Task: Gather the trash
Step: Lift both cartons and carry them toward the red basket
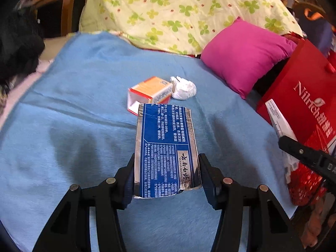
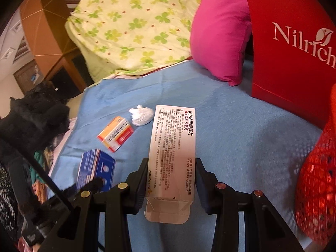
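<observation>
Left tongs (image 1: 166, 174): clenched on the near end of a blue box (image 1: 166, 147), held lengthwise above the blue blanket (image 1: 84, 115); printed face up, far end pointing away.
Right tongs (image 2: 171, 178): clenched on the sides of a white box (image 2: 173, 147), long and flat, open flap end nearest the camera, held over the blanket (image 2: 241, 136).
Blue box, right view (image 2: 95, 168): low at left, gripped by the other tongs, well apart from the white box.
White box, left view (image 1: 277, 119): only an edge visible at right, in front of the red bag.
Orange box (image 1: 150, 93): lying on the blanket just beyond the blue box's far end, open end toward the camera; also seen left of the white box (image 2: 115, 134).
Paper wad (image 1: 183, 88): white, crumpled, touching or just beside the orange box's right side; contact uncertain (image 2: 141, 115).
Red mesh (image 2: 315, 189): netted material at the near right edge.
Red bag (image 1: 304, 96): upright at right, white lettering, just behind the pink pillow's corner (image 2: 294, 52).
Pink pillow (image 1: 245, 54): on the bed between bag and quilt (image 2: 220, 31).
Quilt (image 1: 178, 10): pale, green clover print, heaped at the far end (image 2: 130, 25).
</observation>
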### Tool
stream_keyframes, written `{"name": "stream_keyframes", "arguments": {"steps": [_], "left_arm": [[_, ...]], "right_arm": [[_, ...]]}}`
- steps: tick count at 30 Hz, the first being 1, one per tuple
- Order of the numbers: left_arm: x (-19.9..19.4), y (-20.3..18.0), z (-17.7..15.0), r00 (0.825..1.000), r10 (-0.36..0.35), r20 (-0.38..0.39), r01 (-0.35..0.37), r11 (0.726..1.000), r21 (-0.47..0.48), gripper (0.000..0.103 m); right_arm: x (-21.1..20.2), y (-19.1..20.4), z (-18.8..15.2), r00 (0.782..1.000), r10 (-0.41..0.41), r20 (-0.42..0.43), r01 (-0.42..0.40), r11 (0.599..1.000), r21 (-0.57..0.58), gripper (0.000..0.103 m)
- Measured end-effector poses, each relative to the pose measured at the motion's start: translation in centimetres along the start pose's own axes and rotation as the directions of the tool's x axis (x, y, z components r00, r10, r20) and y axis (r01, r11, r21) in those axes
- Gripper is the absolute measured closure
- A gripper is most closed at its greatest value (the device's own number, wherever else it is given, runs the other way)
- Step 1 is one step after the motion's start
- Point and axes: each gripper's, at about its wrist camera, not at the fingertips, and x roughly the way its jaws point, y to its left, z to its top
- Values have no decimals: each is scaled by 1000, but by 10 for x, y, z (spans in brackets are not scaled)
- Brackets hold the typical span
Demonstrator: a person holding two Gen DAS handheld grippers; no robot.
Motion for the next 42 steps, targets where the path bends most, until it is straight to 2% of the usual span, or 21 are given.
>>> {"name": "stream_keyframes", "arguments": {"steps": [4, 8, 15, 20, 30, 35, 42], "left_arm": [[-18, -1, -8, 998, 45, 36, -47, 996, 78, 46], [-36, -5, -16, 995, 58, 76, -67, 991, 119, 46], [-69, -7, -24, 988, 6, 156, -21, 995, 98, 46], [-85, -17, -38, 980, 27, 199, -51, 992, 116, 46], [-127, -30, -89, 981, 20, 191, -41, 993, 108, 46], [-152, -42, -87, 976, 22, 215, -52, 989, 136, 46], [-187, -63, -77, 961, 5, 277, -53, 985, 163, 46]], "right_arm": [[-22, 11, -15, 999, 23, 22, -22, 999, -36, 59], [-45, 20, -26, 998, 32, 58, -27, 996, -81, 59], [-78, 26, -38, 992, 34, 120, -16, 989, -146, 59], [-93, 22, -44, 989, 38, 145, -17, 989, -145, 59], [-133, 26, -66, 966, 128, 224, -90, 981, -172, 59], [-150, 28, -78, 952, 162, 260, -116, 976, -183, 59], [-166, 26, -87, 933, 204, 298, -152, 970, -187, 59]]}}
